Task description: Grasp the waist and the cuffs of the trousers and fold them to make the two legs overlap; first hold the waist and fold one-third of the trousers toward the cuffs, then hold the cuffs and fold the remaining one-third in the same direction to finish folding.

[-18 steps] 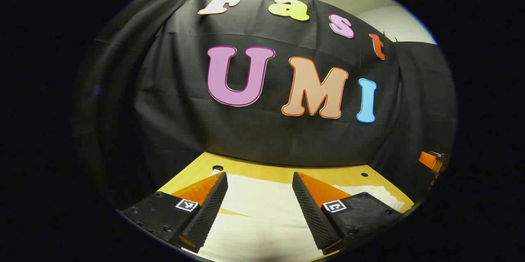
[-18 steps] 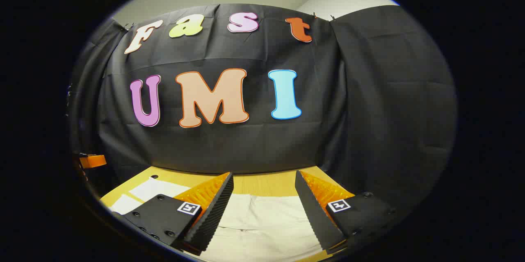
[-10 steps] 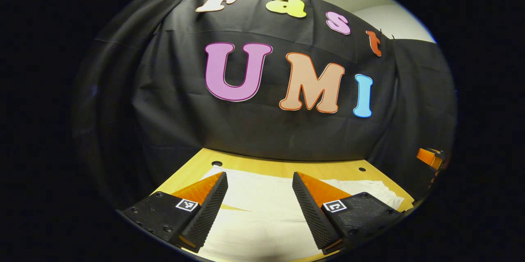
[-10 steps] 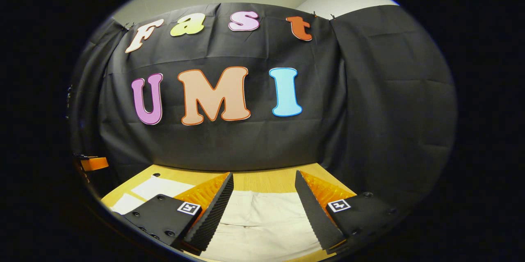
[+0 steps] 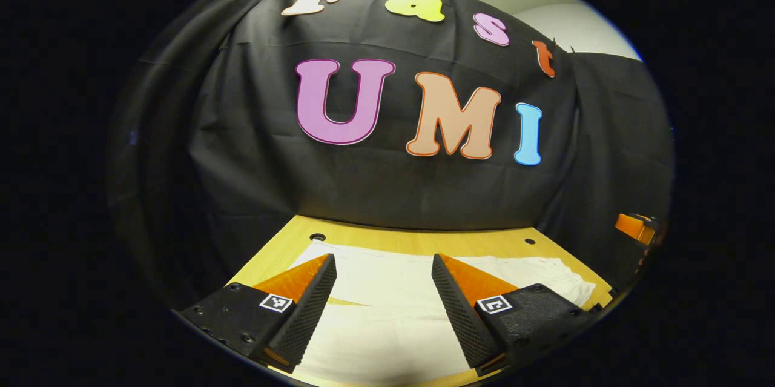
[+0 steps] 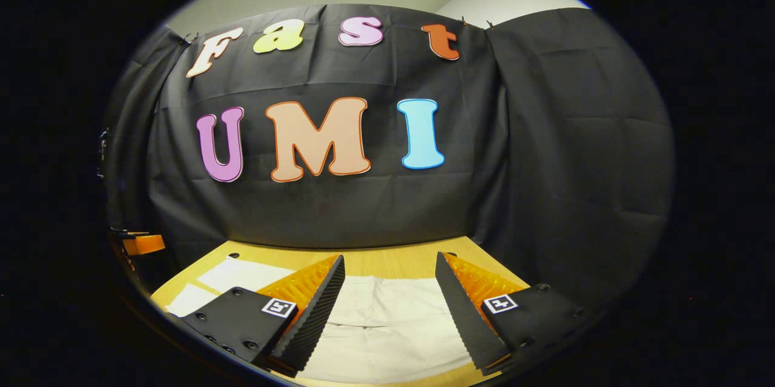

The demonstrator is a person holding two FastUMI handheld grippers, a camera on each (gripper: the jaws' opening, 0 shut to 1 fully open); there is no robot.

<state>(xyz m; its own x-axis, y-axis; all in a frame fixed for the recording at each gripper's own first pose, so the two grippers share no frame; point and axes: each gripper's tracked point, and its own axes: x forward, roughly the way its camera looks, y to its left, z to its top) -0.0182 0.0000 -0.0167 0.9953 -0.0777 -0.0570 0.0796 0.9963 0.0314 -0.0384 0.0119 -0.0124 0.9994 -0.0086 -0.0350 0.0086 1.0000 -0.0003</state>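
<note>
A: Left gripper (image 5: 384,263), jaws?

B: Wide apart, nothing between the fingers. It hangs above the trousers (image 5: 387,314), no contact that I can see. Cream cloth fills the gap btw. the two fingers in the left gripper view.

A: Where are the trousers exactly?

B: Flat on the wooden table (image 5: 418,240). In the left gripper view they run from 6 o'clock out toward 4 o'clock, where a rumpled end sits near the table's edge. A bare strip of wood lies beyond them at 12, against the black cloth wall (image 5: 387,187).

A: Right gripper (image 6: 390,263)?

B: Same: fingers spread, gripping nothing, above the cloth. In the right gripper view the trousers (image 6: 387,329) show btw. the fingers, w/ a crease running across the fabric (can't tell if it's a fold or a seam). More cloth shows at 8 o'clock, past the near finger.

A: Anything else?

B: A small hole in the table (image 5: 317,237) at 11 of the left gripper. An orange object (image 6: 143,244) at 9 o'clock in the right gripper view, too small to tell what it is.
</note>
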